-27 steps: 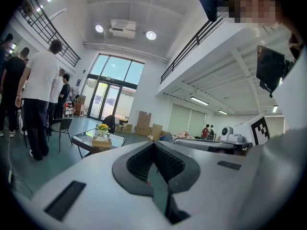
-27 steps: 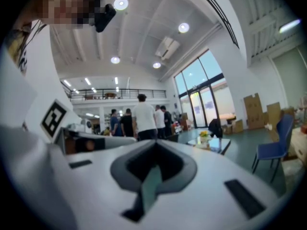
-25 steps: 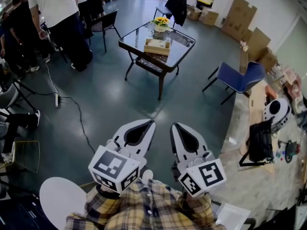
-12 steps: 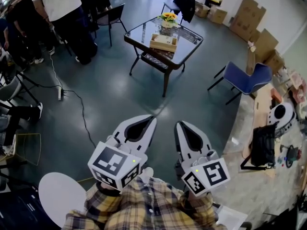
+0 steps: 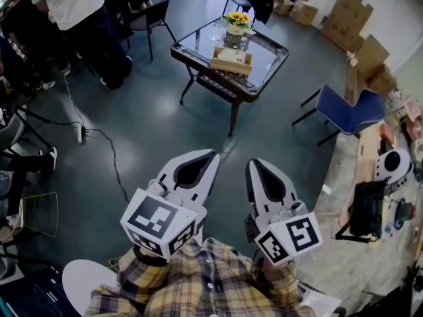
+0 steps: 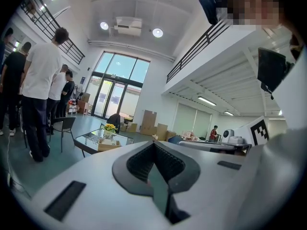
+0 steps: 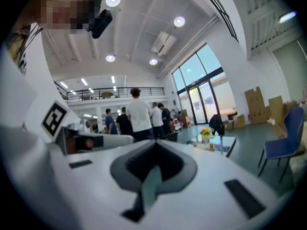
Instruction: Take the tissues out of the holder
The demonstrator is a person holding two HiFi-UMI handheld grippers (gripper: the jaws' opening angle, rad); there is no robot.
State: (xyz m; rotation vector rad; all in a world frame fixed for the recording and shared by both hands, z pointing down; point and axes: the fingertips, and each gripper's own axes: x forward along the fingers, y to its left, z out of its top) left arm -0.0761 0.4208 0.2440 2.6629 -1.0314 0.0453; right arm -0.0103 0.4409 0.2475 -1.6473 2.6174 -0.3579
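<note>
A wooden tissue holder (image 5: 231,61) with white tissue in it sits on a glass-topped coffee table (image 5: 264,55) far ahead across the floor, next to a pot of yellow flowers (image 5: 238,20). Both grippers hang close to my body, well short of the table. The left gripper (image 5: 213,154) is shut with nothing between its jaws. Beside it the right gripper (image 5: 254,162) is also shut and empty. In the left gripper view the table (image 6: 91,139) and holder (image 6: 109,147) appear small beyond the shut left gripper (image 6: 154,143). The right gripper view shows the table (image 7: 224,143) past the shut right gripper (image 7: 155,142).
A blue chair (image 5: 350,107) stands right of the table. Several people (image 5: 73,5) and a black chair (image 5: 149,22) are at the back left. A cable (image 5: 109,154) trails over the floor. Cardboard boxes (image 5: 353,18) line the back right; a black bag (image 5: 369,207) lies at right.
The head view has shifted: the table and holder have slid to the right in the picture. Both grippers stay shut and side by side, held slightly further forward.
</note>
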